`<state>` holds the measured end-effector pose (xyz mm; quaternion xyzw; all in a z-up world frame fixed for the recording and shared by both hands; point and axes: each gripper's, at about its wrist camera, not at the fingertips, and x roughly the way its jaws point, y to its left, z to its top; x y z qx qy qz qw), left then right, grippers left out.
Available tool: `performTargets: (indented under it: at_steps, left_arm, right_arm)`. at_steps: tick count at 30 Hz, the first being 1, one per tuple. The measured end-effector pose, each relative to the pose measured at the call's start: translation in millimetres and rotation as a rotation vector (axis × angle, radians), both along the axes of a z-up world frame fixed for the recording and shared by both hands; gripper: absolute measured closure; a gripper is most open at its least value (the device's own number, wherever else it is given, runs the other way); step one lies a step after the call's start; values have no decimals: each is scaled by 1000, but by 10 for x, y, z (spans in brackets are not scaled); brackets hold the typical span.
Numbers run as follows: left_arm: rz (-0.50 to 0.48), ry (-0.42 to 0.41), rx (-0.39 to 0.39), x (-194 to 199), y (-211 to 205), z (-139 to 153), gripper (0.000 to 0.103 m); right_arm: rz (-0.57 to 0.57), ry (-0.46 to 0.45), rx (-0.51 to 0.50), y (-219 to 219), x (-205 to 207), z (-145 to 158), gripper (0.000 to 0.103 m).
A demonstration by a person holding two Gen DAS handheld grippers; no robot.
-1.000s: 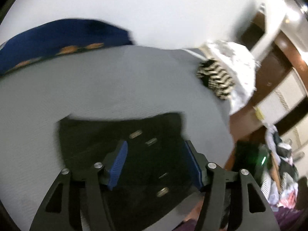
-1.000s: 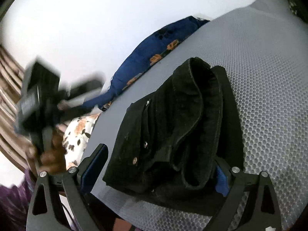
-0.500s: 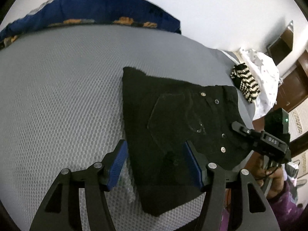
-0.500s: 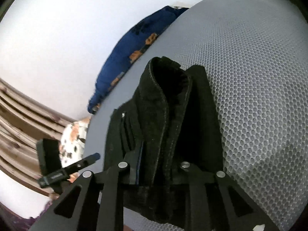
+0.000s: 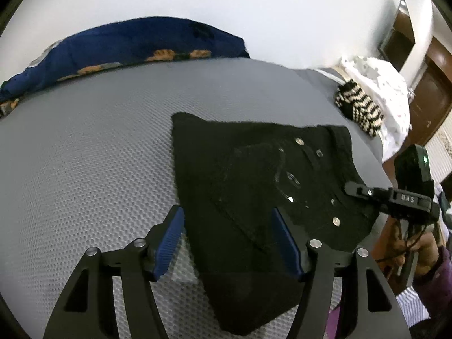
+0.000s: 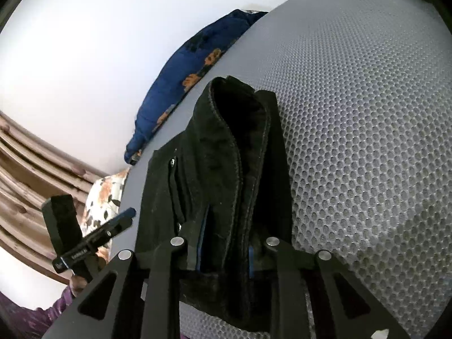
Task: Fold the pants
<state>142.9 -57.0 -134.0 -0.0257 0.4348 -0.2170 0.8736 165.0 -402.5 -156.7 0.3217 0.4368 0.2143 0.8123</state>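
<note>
Left tool (image 5: 228, 237) hangs wide apart, blue pads straddling the near edge of the pants (image 5: 254, 186) without gripping; we judge it's free to smooth or take a corner next. Pants lie in a compact black bundle on the grey mesh bed (image 5: 84, 147), rivets and pocket facing up, from centre to 3 o'clock in the left view. Blue pillow (image 5: 127, 48) sits at 11 o'clock along the wall, striped cloth (image 5: 358, 107) at 2 o'clock, well apart. Right tool (image 6: 226, 254) is narrowed onto a thick folded edge of the pants, clamping the layers, likely so the stack doesn't spring apart. Fold looks mostly done, we think.
</note>
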Motion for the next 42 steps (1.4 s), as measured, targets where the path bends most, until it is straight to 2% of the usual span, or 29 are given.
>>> performTargets:
  at_steps: [3,5,6,8,11,13,16,18,19,20,21,22,24,26,27,31,34,38,40,42]
  left_arm:
    - [17,-11,-6,-4,61,10,38]
    - [28,-29,-4,-7,96,28,38]
    - [30,-39,-1,-7,108,37,38]
    - [34,-47,-1,11,126,50,33]
    - [39,-62,-3,35,126,57,31]
    - [44,-64,9,64,104,55,31]
    - [45,-77,4,109,73,69,31]
    - [40,-104,37,144,5,77,31]
    - [36,-117,60,156,-29,64,31]
    - [30,-131,112,196,-87,21,29]
    - [35,-131,157,234,-121,-27,29]
    - [44,-126,201,278,-151,-76,29]
    - [54,-130,231,314,-164,-105,29]
    - [68,-152,229,301,-154,-61,29]
    - [78,-168,238,292,-156,-28,29]
    - [119,-204,309,277,-186,25,29]
    - [145,-216,349,264,-224,59,29]
    - [163,-224,342,237,-242,109,26]
    - [167,-226,331,206,-241,134,24]
    - [171,-231,334,194,-252,152,23]
  right_arm:
    - [3,14,-1,-27,-25,1,81]
    - [4,0,-60,-22,-73,86,75]
    - [0,-14,-97,-7,-95,143,69]
    - [-40,-71,-213,33,-171,329,68]
    - [-78,-178,-265,79,-249,572,68]
    - [-53,-259,-266,168,-255,683,68]
    - [22,-334,-325,360,-192,704,68]
    - [42,-316,-402,467,-84,596,68]
    - [43,-289,-419,459,-33,498,72]
    - [43,-245,-435,452,19,387,73]
    - [43,-201,-432,418,57,272,75]
    - [28,-218,-395,350,34,214,76]
    - [17,-206,-345,248,10,209,77]
    - [-5,-204,-314,174,-40,298,74]
    - [-13,-224,-317,167,-84,364,69]
    - [-8,-288,-307,262,-254,615,62]
    - [-3,-318,-324,415,-368,759,58]
    - [11,-361,-399,659,-481,921,54]
    - [17,-375,-439,773,-512,982,45]
    - [24,-396,-459,854,-542,1023,43]
